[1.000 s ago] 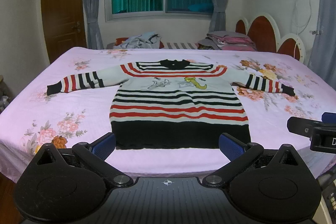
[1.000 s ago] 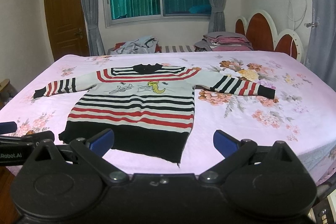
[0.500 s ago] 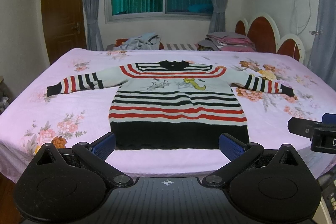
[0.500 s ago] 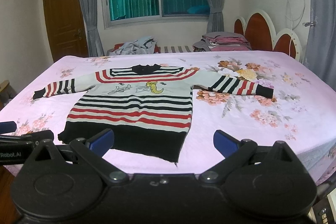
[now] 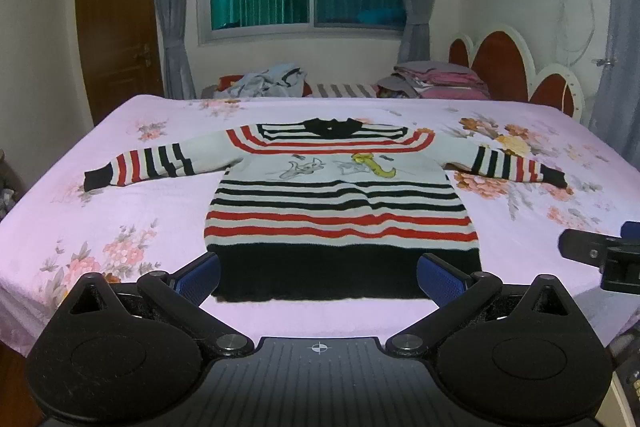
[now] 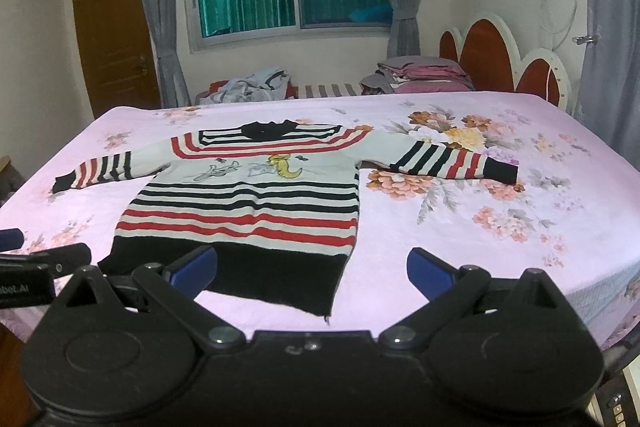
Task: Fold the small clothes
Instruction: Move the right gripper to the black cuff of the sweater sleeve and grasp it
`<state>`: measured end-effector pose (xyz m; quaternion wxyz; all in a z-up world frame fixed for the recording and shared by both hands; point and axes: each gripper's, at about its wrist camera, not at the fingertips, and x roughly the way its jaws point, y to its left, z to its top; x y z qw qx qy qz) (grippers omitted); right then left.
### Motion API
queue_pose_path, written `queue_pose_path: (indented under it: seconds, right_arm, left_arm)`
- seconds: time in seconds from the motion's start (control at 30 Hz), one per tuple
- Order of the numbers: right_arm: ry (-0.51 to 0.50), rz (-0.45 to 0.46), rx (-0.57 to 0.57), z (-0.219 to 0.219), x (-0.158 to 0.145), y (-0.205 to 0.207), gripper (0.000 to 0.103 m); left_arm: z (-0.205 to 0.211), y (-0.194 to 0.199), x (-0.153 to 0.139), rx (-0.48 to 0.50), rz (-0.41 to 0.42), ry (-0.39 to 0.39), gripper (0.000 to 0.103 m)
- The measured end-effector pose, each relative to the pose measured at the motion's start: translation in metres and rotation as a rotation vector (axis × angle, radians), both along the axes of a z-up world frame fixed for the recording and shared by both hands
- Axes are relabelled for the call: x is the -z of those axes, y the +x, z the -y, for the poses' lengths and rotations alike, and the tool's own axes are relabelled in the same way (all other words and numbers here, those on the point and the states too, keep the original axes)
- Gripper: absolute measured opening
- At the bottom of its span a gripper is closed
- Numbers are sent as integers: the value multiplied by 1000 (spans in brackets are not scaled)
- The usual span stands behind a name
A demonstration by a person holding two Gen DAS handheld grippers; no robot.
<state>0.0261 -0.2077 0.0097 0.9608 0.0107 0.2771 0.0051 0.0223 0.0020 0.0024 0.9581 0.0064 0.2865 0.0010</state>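
A small striped sweater point(image 5: 340, 203), white with red and black bands, a black hem and a cartoon print, lies flat and face up on the pink floral bed, both sleeves spread out. It also shows in the right wrist view point(image 6: 248, 203). My left gripper point(image 5: 318, 279) is open and empty, hovering just before the black hem. My right gripper point(image 6: 312, 269) is open and empty, near the hem's right corner. The right gripper's tip point(image 5: 600, 253) shows at the right edge of the left wrist view; the left gripper's tip point(image 6: 36, 267) shows at the left edge of the right wrist view.
The pink floral bedsheet point(image 5: 120, 211) covers the whole bed. A pile of loose clothes point(image 5: 268, 83) and folded bedding point(image 5: 436, 79) lie beyond the far edge. A red headboard point(image 5: 504, 67) stands at the right, a wooden door point(image 5: 116, 35) at the left.
Both grippers have moved slightly closer to the sweater's hem. The sweater has not moved. Both grippers stay open.
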Motion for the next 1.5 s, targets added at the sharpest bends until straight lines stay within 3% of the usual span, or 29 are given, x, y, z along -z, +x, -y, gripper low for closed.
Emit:
queue_pose_path:
  seconds: [0.37, 0.47, 0.8, 1.0, 1.17, 1.5]
  right_arm:
    - [0, -19, 73, 7, 9, 56, 102]
    - [6, -22, 97, 7, 11, 76, 102]
    - [24, -19, 193, 7, 14, 138, 99]
    - [27, 27, 226, 1, 8, 164, 92]
    - [34, 32, 292, 14, 7, 176, 77]
    - [60, 41, 405, 65, 13, 203, 71]
  left_arm:
    - [-12, 67, 11, -45, -10, -17, 103]
    - [-12, 90, 15, -59, 3, 18, 103]
    - [-24, 159, 12, 0, 58, 18, 103]
    - [-39, 192, 2, 59, 84, 5, 103]
    - [-36, 218, 11, 121, 57, 22, 103]
    - [-16, 251, 35, 139, 38, -27, 103]
